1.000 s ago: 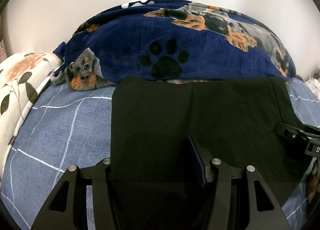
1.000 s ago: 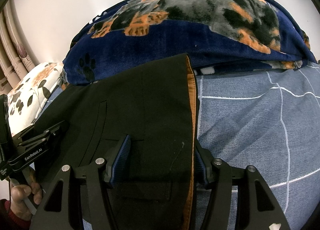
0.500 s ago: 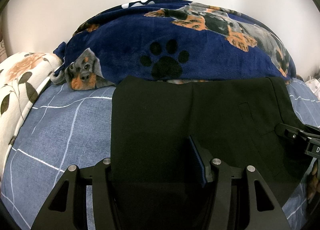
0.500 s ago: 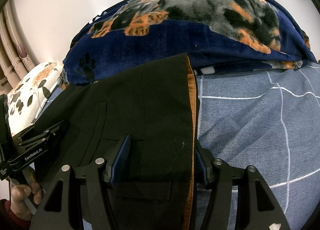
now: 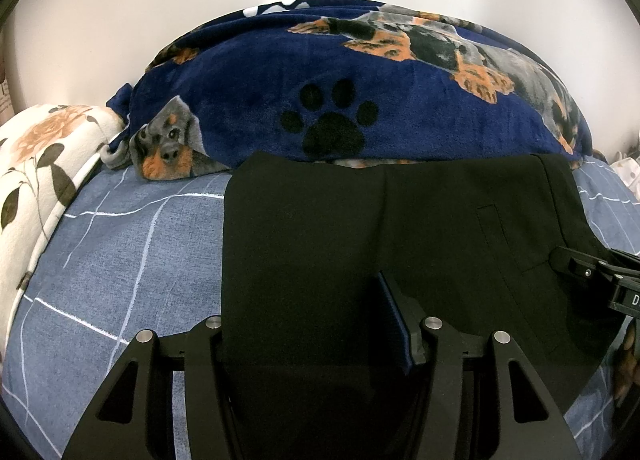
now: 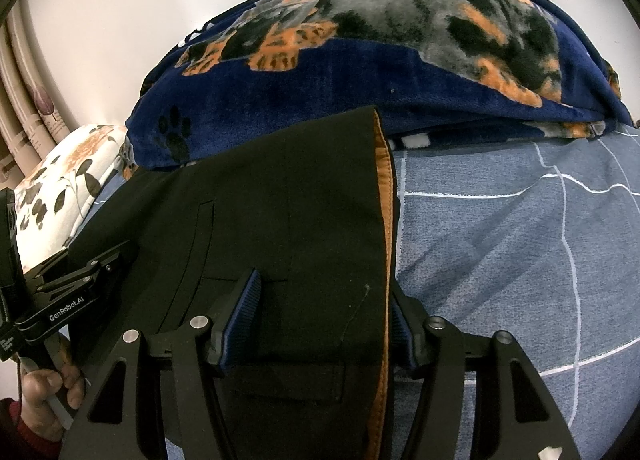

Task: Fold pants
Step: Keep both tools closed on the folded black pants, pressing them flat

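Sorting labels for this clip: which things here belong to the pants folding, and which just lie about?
Job: black fabric pants with tan lining, left gripper, right gripper.
Lying about: navy dog-print fleece blanket, floral white pillow, blue checked bedsheet.

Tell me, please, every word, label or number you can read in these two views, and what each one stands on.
"GenRobot.AI": white lettering on the black body of the left gripper, seen in the right wrist view.
"D": a single white letter, cut off at the frame edge, on the right gripper in the left wrist view.
White marks lower on the left gripper's body: too small to read.
The pants show no readable label.
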